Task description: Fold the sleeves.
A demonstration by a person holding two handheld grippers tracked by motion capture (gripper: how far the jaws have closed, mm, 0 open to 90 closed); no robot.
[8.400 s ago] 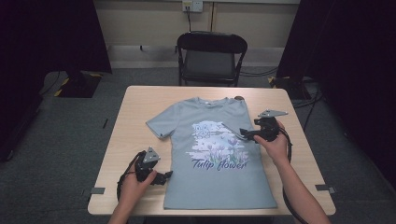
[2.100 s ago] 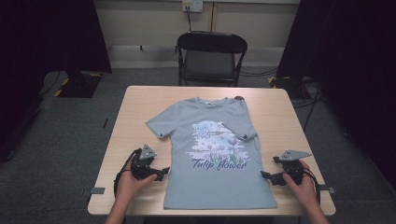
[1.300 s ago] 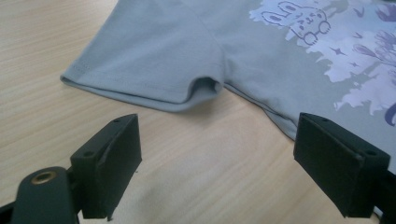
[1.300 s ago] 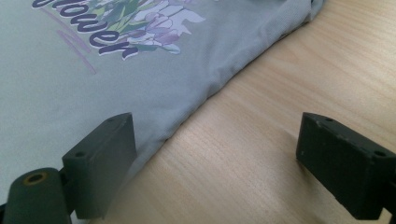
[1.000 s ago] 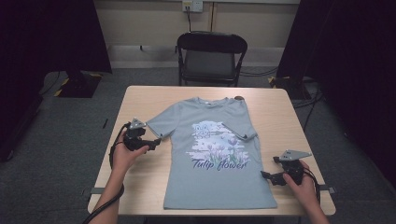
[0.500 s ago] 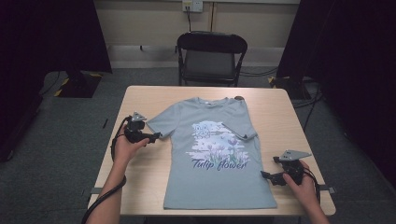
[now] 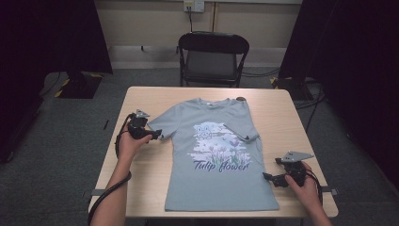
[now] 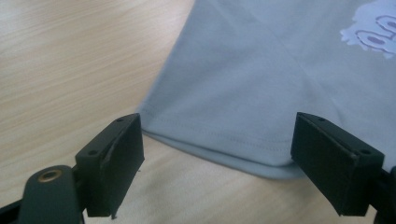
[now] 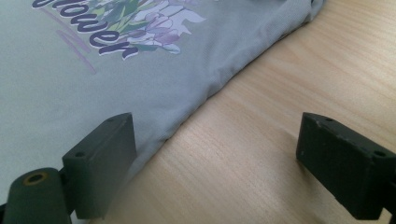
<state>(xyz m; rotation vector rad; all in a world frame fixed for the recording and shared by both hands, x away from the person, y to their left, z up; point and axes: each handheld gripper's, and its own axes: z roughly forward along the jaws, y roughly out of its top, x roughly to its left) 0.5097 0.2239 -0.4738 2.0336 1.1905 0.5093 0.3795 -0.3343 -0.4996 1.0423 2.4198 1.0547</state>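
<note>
A grey-blue T-shirt [image 7: 216,179] printed with tulips and "Tulip flower" lies flat, front up, on the wooden table [image 7: 282,113]. Its right-hand sleeve [image 7: 247,134] is folded in over the chest. My left gripper [image 7: 157,135] is at the hem of the left-hand sleeve [image 7: 167,123]. In the left gripper view the gripper [image 8: 219,123] is open, its jaws standing either side of the sleeve hem [image 8: 219,151]. My right gripper [image 7: 269,178] rests low at the shirt's right side. In the right gripper view it [image 9: 217,123] is open, with the shirt's side edge [image 9: 196,107] between the jaws.
A black folding chair [image 7: 211,56] stands behind the table's far edge. A small dark round object [image 7: 241,99] lies by the collar. Dark curtains hang at both sides. Bare wood runs to the left and right of the shirt.
My left hand went from the shirt's lower left corner up to the left sleeve and has edged closer to its hem. The right hand stayed at the lower right.
</note>
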